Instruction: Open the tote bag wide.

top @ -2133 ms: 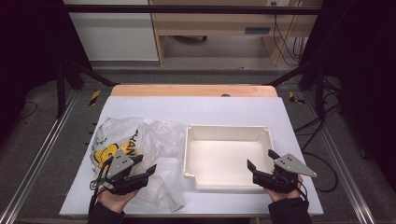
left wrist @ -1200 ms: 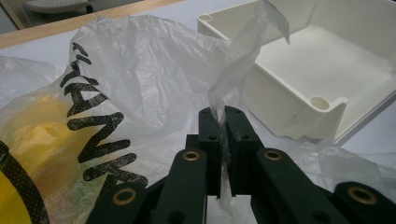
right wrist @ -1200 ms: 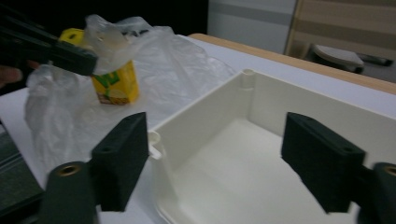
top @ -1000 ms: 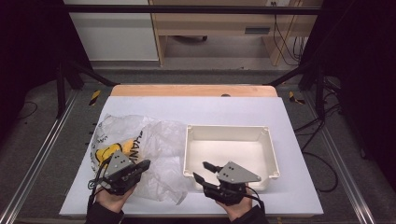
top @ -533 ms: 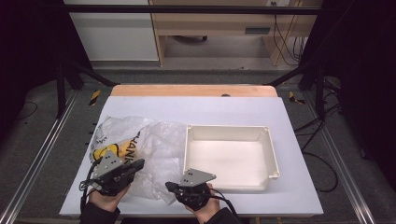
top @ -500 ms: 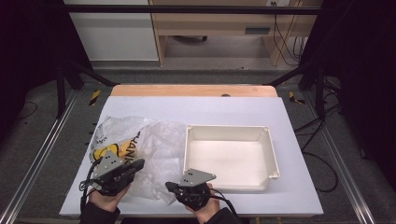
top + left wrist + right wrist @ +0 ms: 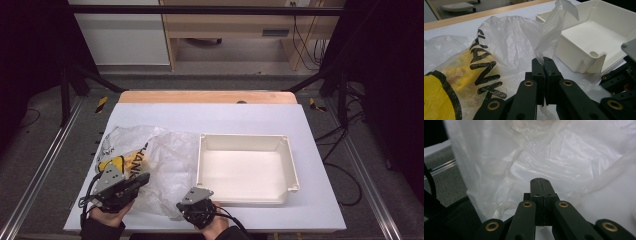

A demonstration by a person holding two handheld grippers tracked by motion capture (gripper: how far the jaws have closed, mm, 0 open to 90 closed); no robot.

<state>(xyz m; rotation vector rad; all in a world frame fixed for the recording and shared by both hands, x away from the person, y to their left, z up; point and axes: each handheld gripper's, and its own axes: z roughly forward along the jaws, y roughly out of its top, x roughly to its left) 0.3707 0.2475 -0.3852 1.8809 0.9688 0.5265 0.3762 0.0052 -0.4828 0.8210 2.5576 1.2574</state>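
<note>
**A:** Two grippers were on the plastic bag (image 7: 150,165) from above, left of the white bin (image 7: 246,170). Left gripper (image 7: 543,62) pinched a film fold, jaws closed on it.

**B:** Right gripper (image 7: 539,182) looked clamped on the bag's edge. Opening step, I'd say; next, pull apart gently.

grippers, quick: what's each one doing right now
Left tongs: shut on a fold of the plastic bag.
Right tongs: shut at the bag's edge; whether film is pinched cannot be told.
</note>
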